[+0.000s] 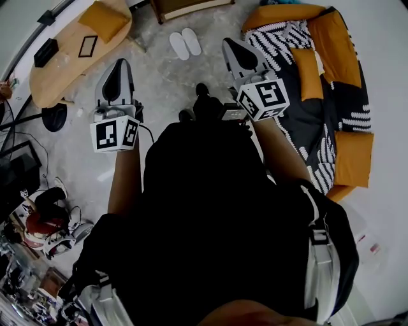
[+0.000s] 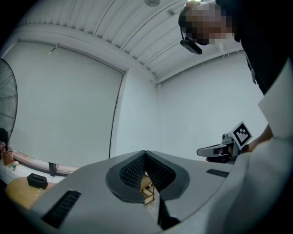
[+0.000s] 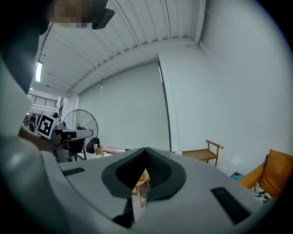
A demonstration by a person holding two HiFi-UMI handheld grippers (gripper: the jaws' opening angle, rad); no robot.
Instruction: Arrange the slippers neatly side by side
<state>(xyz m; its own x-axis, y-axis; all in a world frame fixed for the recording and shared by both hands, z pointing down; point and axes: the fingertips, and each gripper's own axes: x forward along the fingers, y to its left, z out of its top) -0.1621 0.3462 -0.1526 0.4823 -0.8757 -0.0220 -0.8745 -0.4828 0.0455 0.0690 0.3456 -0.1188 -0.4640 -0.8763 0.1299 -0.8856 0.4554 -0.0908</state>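
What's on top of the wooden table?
An orange cushion, a black box and a flat dark-framed rectangle lie on the table. Whatever is under the cushion is hidden.

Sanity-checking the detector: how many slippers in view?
2. Left slipper and right slipper lie side by side on the floor near the head view's top. The person's body hides some floor, so more may be hidden.
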